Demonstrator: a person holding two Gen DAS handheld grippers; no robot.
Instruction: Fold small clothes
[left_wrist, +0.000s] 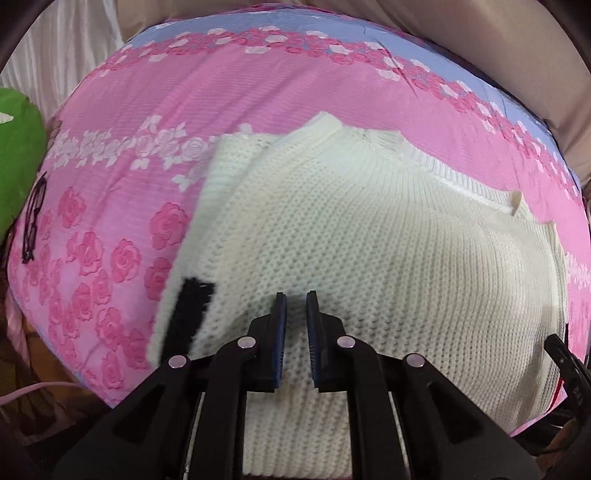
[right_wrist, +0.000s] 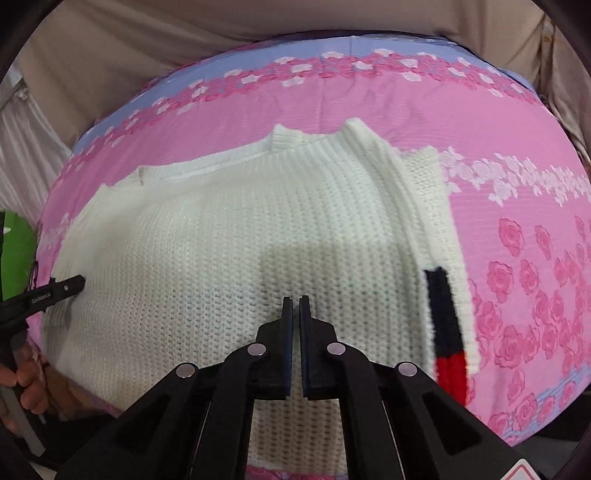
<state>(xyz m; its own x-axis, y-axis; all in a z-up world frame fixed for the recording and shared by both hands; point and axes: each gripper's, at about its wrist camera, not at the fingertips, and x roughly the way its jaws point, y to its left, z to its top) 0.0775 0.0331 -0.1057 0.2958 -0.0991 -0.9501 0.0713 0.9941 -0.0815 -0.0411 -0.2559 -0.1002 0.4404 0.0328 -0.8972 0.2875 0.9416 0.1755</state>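
A cream knit sweater (left_wrist: 351, 240) (right_wrist: 240, 229) lies flat on a pink rose-print bedsheet (left_wrist: 147, 110) (right_wrist: 517, 166), neck away from me. One side is folded inward, and a sleeve cuff with a black stripe (left_wrist: 188, 310) (right_wrist: 443, 314) and a red stripe (right_wrist: 450, 373) lies along that folded edge. My left gripper (left_wrist: 296, 295) hovers over the knit's near half, jaws together but for a sliver, nothing between them. My right gripper (right_wrist: 296, 299) is shut and empty above the sweater's middle. The left gripper's tip (right_wrist: 66, 288) also shows at the sweater's left edge in the right wrist view.
A green cushion (left_wrist: 18, 155) and dark-framed glasses (left_wrist: 35, 218) lie at the bed's left side. Beige fabric (right_wrist: 184, 44) rises behind the bed. A hand (right_wrist: 26, 384) holds the left gripper. The other gripper's black body (left_wrist: 557, 350) shows at the right edge.
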